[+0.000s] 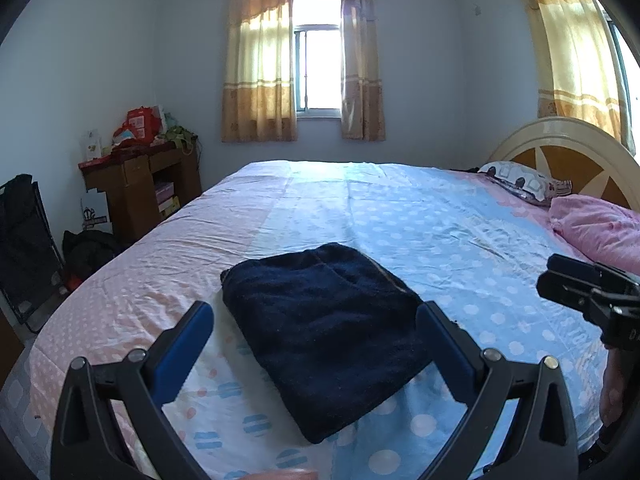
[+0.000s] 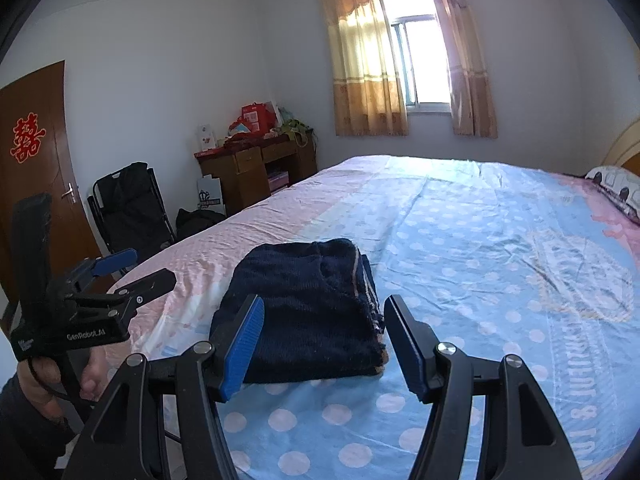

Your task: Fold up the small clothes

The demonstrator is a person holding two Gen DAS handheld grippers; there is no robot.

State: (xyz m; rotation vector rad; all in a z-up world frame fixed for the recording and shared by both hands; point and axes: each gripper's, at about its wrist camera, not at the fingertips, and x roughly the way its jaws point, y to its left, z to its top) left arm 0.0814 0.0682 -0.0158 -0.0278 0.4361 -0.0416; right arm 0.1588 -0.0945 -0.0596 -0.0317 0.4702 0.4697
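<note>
A dark navy knitted garment [image 1: 328, 328] lies folded into a thick rectangle on the bed sheet [image 1: 440, 232]; it also shows in the right wrist view [image 2: 312, 312], with a tan stripe along its right edge. My left gripper [image 1: 316, 320] is open and empty, held just above the garment's near side. My right gripper [image 2: 324, 344] is open and empty, in front of the garment's near edge. Each gripper shows in the other's view: the right gripper at the right edge [image 1: 560, 280], the left gripper at the left [image 2: 136, 268].
The bed sheet [image 2: 480, 240] is pink and blue with polka dots. A pink folded blanket [image 1: 600, 228] and a pillow [image 1: 516, 180] lie by the headboard [image 1: 568, 148]. A wooden desk [image 2: 256, 164], a black chair [image 2: 128, 204] and a door [image 2: 36, 168] stand to the left.
</note>
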